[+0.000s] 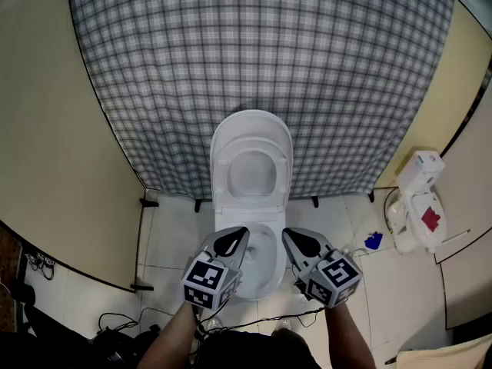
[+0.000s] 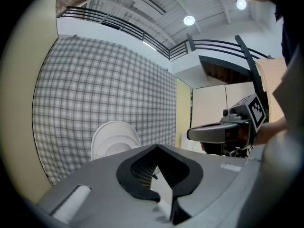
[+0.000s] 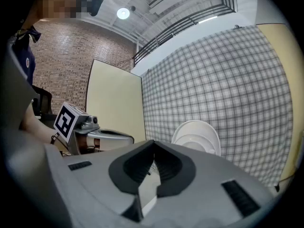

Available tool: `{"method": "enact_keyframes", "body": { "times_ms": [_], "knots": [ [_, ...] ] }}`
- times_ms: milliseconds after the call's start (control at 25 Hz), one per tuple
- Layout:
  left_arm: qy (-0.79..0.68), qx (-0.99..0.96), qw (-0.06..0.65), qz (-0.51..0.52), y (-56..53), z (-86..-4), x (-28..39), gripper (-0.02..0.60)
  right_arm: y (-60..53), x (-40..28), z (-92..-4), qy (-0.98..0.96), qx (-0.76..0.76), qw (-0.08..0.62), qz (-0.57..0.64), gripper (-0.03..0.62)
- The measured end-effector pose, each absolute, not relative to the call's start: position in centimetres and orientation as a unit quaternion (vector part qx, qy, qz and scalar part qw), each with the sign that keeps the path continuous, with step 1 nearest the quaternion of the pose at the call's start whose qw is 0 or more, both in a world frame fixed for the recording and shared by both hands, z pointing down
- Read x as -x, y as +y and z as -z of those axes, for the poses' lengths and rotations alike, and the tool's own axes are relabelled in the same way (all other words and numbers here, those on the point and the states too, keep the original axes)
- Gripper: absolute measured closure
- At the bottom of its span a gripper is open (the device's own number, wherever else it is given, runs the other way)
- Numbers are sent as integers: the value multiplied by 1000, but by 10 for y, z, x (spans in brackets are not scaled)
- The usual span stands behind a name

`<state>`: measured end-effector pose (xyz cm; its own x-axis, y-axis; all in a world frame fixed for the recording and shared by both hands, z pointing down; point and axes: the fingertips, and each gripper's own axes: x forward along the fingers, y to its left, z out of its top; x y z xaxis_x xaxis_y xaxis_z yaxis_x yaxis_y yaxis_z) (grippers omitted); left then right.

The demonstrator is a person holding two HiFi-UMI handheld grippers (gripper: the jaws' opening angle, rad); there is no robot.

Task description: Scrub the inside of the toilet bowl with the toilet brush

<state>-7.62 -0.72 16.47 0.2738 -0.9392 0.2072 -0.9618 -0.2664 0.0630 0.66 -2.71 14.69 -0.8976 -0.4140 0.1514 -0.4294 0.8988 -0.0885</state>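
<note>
So I'm standing right at the toilet with both hands out in front of me. My left gripper (image 1: 243, 231) and my right gripper (image 1: 286, 234) are side by side, near each other but not touching, both tipped slightly down. They're hovering over the front half of the toilet bowl (image 1: 270, 287), which sits straight ahead and below them, a strip of the bowl's white inside showing between the two. Fingers are pinched fully together on both, tips meeting, and neither one has hold of anything. The lid (image 1: 251, 141) is flipped up and leans back against a grey checked cloth (image 1: 254, 52) that hangs behind the toilet. Off to my right, near the wall, there's a white unit (image 1: 419, 198) with a red patch on it, can't tell what it is, and a small blue thing (image 1: 373, 241) on the tiled floor (image 1: 173, 237) just beside it. Some black cables (image 1: 115, 325) lie on the floor down by my left side.
</note>
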Motion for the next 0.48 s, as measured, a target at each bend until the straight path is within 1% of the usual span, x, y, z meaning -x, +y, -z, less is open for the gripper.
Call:
{"method": "enact_keyframes", "body": {
  "times_ms": [160,480],
  "knots": [
    [-598,-792,106,-65,-11,-183,73,571,-32,-13,-160,-969,-225,80,-64,589],
    [-579,-798,146,-81,-3,-234,49,571,-33,-48,-205,-955,-257,117,-92,590]
  ]
}}
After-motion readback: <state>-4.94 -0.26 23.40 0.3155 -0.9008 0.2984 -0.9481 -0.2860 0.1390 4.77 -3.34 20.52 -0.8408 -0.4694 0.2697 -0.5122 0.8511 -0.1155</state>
